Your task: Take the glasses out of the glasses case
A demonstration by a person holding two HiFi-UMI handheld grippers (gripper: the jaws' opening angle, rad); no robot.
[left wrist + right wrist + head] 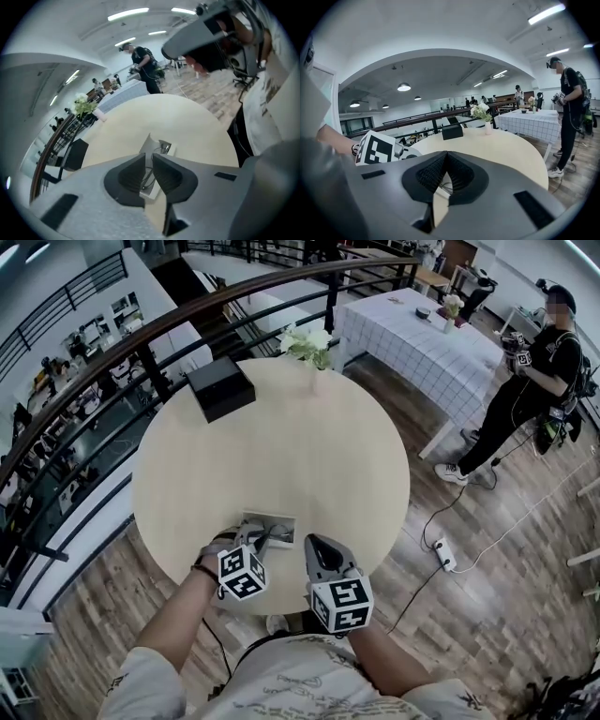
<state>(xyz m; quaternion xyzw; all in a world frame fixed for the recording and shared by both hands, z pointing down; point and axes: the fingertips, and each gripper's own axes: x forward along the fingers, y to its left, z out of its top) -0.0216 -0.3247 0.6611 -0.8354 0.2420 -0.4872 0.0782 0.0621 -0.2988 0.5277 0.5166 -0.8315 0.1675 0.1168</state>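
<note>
The glasses case (273,520) lies open near the front edge of the round table (281,446), white outside and grey inside. In the left gripper view its grey lid (150,143) stands up, and the thin-framed glasses (164,148) lie in the tray behind it. My left gripper (148,157) hangs over the case's near half, jaws almost together and pinching the lid's lower edge; in the head view it (255,538) covers the case's left part. Just right of the case, my right gripper (312,542) is shut on nothing, and the case (442,183) shows below its jaws (446,154).
A black box (220,387) sits at the table's far left and a small vase of white flowers (309,348) at its far edge. A railing curves behind the table. A person (525,395) stands by a checked-cloth table (422,338) to the right.
</note>
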